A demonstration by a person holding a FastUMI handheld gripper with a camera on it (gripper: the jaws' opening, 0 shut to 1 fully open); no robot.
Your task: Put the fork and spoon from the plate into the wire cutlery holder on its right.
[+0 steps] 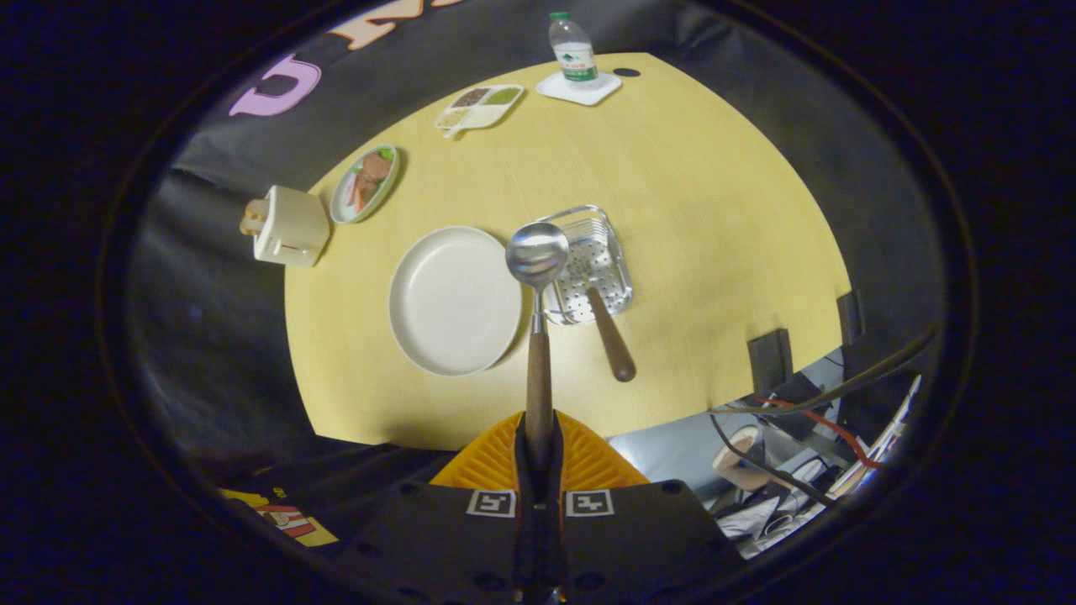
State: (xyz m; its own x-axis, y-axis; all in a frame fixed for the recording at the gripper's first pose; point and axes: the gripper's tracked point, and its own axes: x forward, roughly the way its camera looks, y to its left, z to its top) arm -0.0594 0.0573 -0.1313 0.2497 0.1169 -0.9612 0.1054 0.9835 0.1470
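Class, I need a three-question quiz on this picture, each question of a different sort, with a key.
1. True or false: the gripper is shut on the spoon.
2. Where is the fork? A) on the plate B) in the holder C) beside the toaster
3. Fill in: the spoon's bowl hangs over the gap between the plate and the ____.

Key: 1 true; 2 B, its handle sticks out over the rim; 3 holder.
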